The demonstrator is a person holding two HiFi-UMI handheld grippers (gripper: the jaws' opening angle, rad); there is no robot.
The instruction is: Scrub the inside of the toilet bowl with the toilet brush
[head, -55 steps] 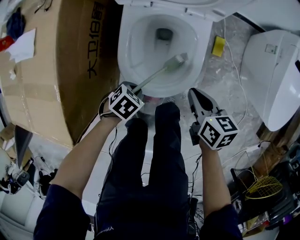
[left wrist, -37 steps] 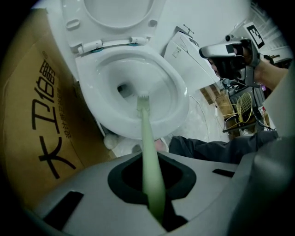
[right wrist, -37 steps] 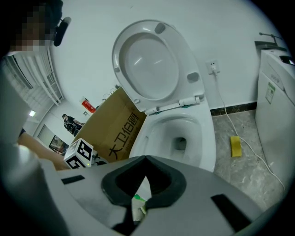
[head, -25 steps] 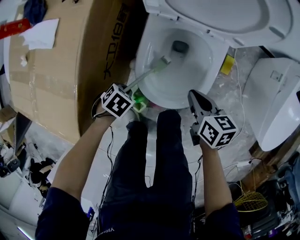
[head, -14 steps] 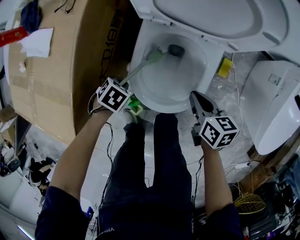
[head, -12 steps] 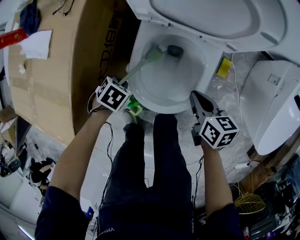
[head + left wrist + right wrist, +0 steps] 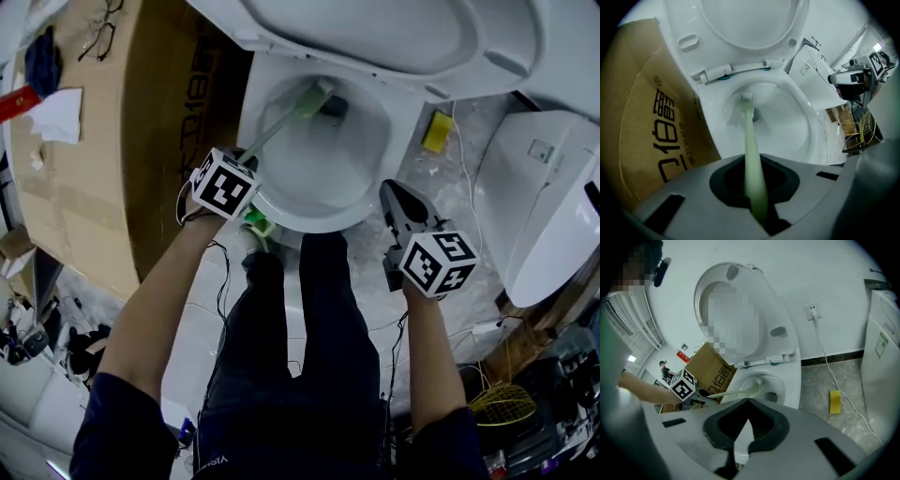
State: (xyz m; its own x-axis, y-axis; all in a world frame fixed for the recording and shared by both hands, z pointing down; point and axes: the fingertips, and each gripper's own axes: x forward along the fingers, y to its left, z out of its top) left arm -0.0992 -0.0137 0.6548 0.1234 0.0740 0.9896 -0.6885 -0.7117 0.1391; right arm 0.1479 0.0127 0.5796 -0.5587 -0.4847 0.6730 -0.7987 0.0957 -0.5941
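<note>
The person stands right over the toilet bowl [image 7: 367, 155], dark trouser legs [image 7: 300, 328] planted just in front of its near rim, with a hand-held gripper in each hand. The left hand-held gripper [image 7: 247, 157] is clamped shut on the pale green handle of the toilet brush [image 7: 284, 122], and the left gripper view shows that handle running straight up between the closed jaws and out over the rim. The brush slants up and away from the gripper into the bowl, and its head sits against the back wall on the left side, just beside the dark drain opening [image 7: 333, 105]. The seat and lid [image 7: 375, 28] are tipped up behind the bowl. The right hand-held gripper [image 7: 388, 188] hangs off to the right of the bowl, near its outer edge and over the marbled floor [image 7: 450, 202]; its jaws are drawn together to a point with nothing between them, and it touches neither the brush nor the toilet. A big cardboard box [image 7: 141, 141] with dark printed characters stands hard against the left side of the toilet. On the floor to the right lies a small yellow block [image 7: 434, 131], with a white cable [image 7: 466, 122] trailing past it, and farther right is a large white fixture [image 7: 544, 187] that I cannot identify with certainty.
</note>
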